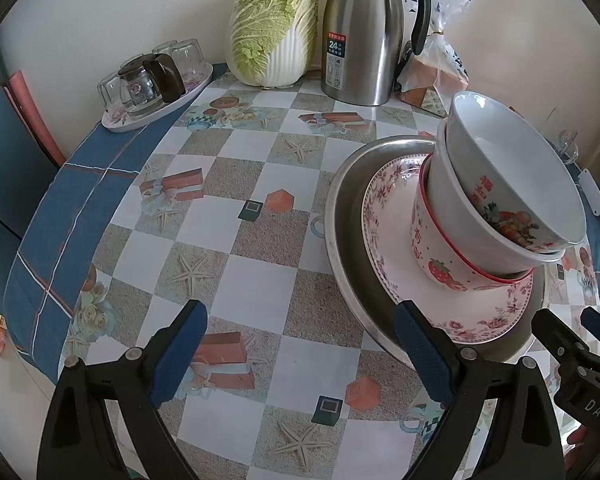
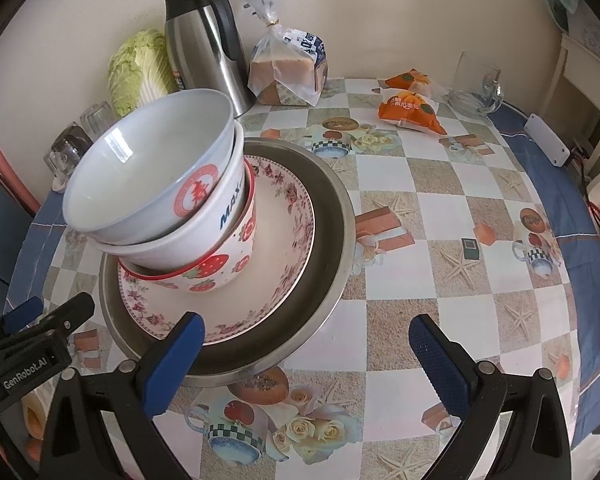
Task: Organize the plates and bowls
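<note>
Nearest, both tongs gape wide and hold nothing: the left gripper (image 1: 300, 354) left of the steel basin (image 1: 342, 216), the right gripper (image 2: 306, 356) before its near rim. In the basin lies a floral plate (image 1: 452, 306) bearing the strawberry bowl (image 1: 432, 252), with two white bowls (image 1: 496, 196) nested tilted in it. Beyond the basin stand a cabbage (image 1: 274, 30) and thermos (image 1: 362, 36). Only the right view shows orange packets (image 2: 410, 106); only the left shows the tray of glasses (image 1: 156, 80)

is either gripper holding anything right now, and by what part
Nothing is held. The left hand-held gripper and right hand-held gripper are both open beside the metal plate, gripping nothing.
</note>
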`<state>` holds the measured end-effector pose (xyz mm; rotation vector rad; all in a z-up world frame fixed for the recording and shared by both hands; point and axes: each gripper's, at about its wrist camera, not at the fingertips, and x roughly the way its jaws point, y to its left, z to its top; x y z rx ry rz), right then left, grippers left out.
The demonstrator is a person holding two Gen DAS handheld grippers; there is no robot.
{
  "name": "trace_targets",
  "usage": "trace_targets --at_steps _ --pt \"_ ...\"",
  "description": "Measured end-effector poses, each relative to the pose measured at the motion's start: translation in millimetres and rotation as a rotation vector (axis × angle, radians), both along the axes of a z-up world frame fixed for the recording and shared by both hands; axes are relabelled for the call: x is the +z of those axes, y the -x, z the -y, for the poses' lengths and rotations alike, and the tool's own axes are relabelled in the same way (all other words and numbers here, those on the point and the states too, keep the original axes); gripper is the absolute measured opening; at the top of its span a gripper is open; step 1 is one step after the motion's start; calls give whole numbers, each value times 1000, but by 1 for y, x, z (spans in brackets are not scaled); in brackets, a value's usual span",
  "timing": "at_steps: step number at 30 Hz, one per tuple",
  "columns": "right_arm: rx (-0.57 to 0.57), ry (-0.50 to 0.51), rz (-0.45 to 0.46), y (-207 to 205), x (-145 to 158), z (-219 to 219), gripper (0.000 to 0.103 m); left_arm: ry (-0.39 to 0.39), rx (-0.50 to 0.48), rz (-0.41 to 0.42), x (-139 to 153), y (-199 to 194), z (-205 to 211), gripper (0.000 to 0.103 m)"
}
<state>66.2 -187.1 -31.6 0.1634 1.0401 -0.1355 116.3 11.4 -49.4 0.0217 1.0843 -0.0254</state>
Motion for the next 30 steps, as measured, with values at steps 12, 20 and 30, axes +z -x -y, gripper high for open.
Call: trace_targets --at_steps 12,20,30 --pt "3 2 -4 0 0 0 103 2 10 -6 -1 0 -1 95" --pt "2 2 -4 0 -1 0 103 1 14 -13 -1 -1 -1 95" --pt "4 1 -5 -1 -1 0 103 -15 12 43 9 5 1 95"
